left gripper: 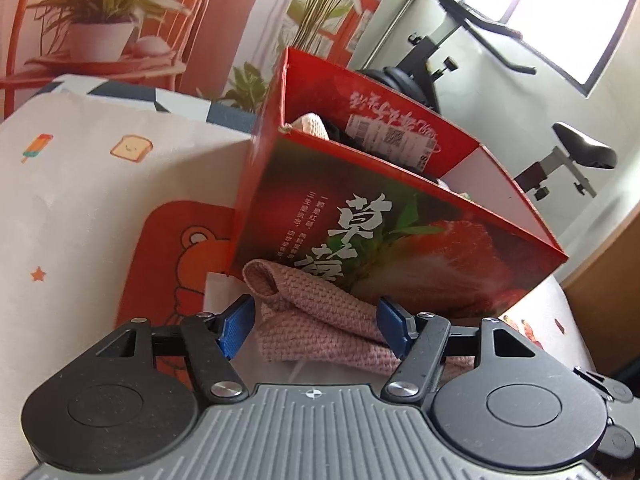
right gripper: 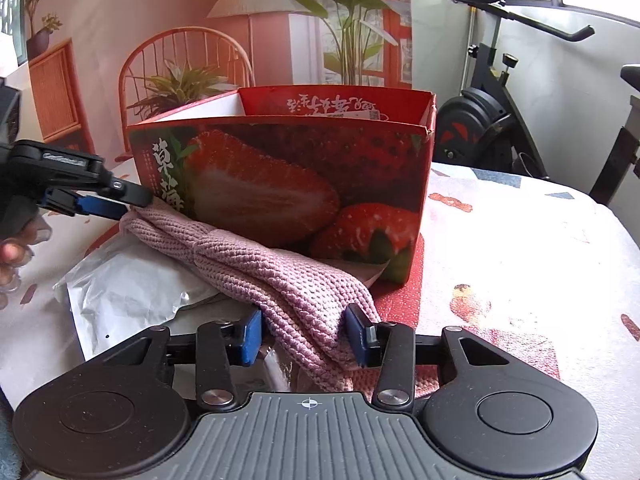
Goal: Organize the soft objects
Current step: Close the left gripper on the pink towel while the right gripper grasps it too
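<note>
Patterned tablecloth (right gripper: 520, 248) fills the lower frame in both views. Red strawberry box (right gripper: 288, 184) stands open-topped at centre; cream fabric (left gripper: 312, 124) shows inside it, upper centre of the left view. Pink knitted cloth (right gripper: 280, 276) lies against the box front, partly on a silvery bag (right gripper: 128, 280). Right gripper (right gripper: 306, 336): jaws pinching the cloth's near end. Left gripper (left gripper: 316, 324): jaws spread around the other end, not clamping.

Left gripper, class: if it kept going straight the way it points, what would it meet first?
The left gripper already has the pink knitted cloth between its open fingers, so it would push into that first. Right behind the cloth stands the red strawberry box.
</note>
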Action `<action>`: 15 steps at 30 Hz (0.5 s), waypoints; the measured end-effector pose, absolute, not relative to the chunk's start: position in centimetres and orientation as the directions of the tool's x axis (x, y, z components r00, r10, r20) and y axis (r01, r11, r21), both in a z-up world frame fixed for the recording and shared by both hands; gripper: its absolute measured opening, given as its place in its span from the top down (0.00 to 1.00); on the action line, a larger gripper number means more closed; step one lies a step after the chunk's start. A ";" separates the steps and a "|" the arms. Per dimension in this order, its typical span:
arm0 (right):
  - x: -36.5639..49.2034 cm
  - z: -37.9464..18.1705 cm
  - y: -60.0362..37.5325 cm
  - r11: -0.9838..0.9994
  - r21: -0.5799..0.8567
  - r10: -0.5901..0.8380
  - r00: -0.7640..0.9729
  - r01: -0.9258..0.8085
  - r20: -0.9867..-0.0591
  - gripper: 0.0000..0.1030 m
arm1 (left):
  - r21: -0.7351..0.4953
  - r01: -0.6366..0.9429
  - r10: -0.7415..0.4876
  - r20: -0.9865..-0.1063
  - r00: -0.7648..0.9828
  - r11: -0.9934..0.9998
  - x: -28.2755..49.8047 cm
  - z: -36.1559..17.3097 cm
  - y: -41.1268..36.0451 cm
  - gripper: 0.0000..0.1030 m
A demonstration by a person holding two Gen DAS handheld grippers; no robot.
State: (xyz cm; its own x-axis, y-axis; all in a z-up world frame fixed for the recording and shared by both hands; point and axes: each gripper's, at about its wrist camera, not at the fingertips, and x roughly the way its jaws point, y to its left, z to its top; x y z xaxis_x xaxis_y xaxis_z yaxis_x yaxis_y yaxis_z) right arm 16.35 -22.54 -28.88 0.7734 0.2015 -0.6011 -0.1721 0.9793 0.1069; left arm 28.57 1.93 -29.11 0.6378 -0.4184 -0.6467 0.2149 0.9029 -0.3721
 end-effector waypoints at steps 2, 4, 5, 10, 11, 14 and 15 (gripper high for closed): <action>16.3 -29.0 -22.6 0.979 0.113 0.205 0.774 -0.172 -0.599 0.62 | -0.372 0.204 -0.411 -0.656 0.633 0.906 28.9 -29.5 1.6 0.33; 16.3 -29.0 -22.7 0.979 0.116 0.205 0.775 -0.169 -0.598 0.62 | -0.359 0.191 -0.395 -0.675 0.623 0.914 29.0 -30.0 1.2 0.38; 16.2 -29.0 -22.7 0.978 0.119 0.207 0.776 -0.169 -0.597 0.62 | -0.343 0.193 -0.386 -0.683 0.620 0.919 29.0 -30.1 1.0 0.50; 16.0 -28.6 -22.8 0.979 0.121 0.206 0.784 -0.167 -0.585 0.72 | -0.257 0.253 -0.361 -0.660 0.659 0.933 27.8 -29.0 0.1 0.84; 16.0 -28.4 -22.9 0.979 0.122 0.204 0.788 -0.164 -0.581 0.73 | -0.238 0.264 -0.355 -0.652 0.670 0.935 27.6 -28.5 0.0 0.85; 15.7 -27.7 -23.1 0.981 0.122 0.193 0.803 -0.150 -0.564 0.82 | -0.209 0.292 -0.357 -0.619 0.700 0.933 26.7 -27.1 -0.2 0.87; 15.6 -27.4 -23.2 0.981 0.127 0.192 0.809 -0.146 -0.556 0.83 | -0.201 0.303 -0.361 -0.604 0.710 0.932 26.3 -26.6 -0.2 0.87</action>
